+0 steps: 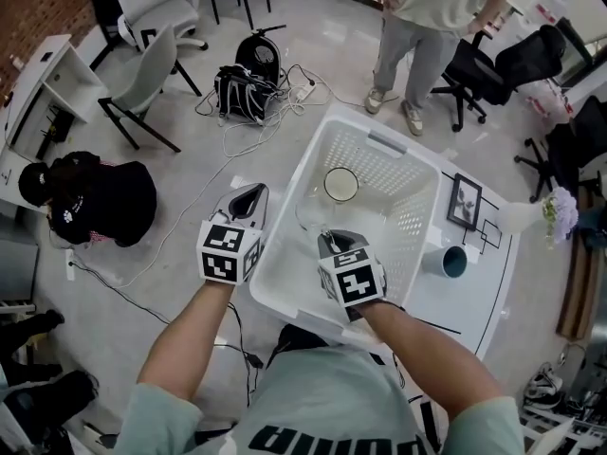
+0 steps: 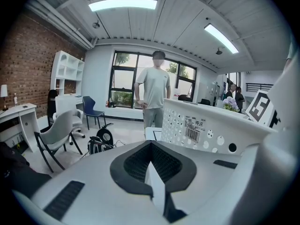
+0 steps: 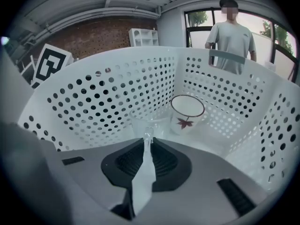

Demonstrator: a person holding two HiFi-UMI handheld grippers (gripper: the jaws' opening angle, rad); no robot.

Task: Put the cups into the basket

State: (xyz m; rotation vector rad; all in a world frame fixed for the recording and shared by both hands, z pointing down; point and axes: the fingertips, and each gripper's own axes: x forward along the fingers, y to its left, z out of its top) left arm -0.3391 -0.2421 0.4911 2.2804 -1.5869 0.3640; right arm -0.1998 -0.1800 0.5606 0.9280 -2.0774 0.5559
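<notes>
A white perforated basket (image 1: pixel 285 183) stands on a white table. In it sits a white cup with a red leaf print (image 1: pixel 341 185), seen upright in the right gripper view (image 3: pixel 186 112). My right gripper (image 1: pixel 327 238) reaches down inside the basket, shut on the rim of a clear glass cup (image 3: pixel 149 123) that hangs low near the basket floor (image 1: pixel 313 218). A teal cup (image 1: pixel 452 261) lies on the table right of the basket. My left gripper (image 1: pixel 254 193) hovers outside the basket's left wall (image 2: pixel 206 125), shut with nothing in it.
A framed picture (image 1: pixel 465 201) and a bunch of flowers (image 1: pixel 560 211) lie on the table to the right. A person (image 1: pixel 427 17) stands beyond the basket. On the floor are a backpack with cables (image 1: pixel 247 88), a black bag (image 1: pixel 95 202) and chairs.
</notes>
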